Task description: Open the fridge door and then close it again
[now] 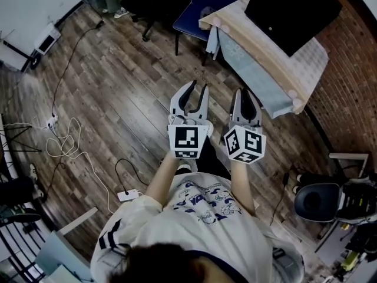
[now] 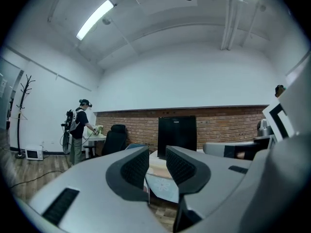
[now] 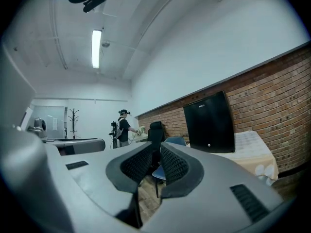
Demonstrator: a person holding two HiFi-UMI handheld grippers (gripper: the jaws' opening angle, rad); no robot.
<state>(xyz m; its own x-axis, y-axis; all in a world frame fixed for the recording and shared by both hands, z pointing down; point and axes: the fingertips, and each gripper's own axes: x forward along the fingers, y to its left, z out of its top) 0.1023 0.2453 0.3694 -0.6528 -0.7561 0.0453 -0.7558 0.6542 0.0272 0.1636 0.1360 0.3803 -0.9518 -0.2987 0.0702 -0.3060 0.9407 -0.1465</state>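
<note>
Head view: held left claw and right claw side by side above plank floor, both pinched shut, empty. Found boxy black fridge closed on cloth-draped surface, well ahead.

Fridge base hidden behind left gripper; distant person too small for detail.
</note>
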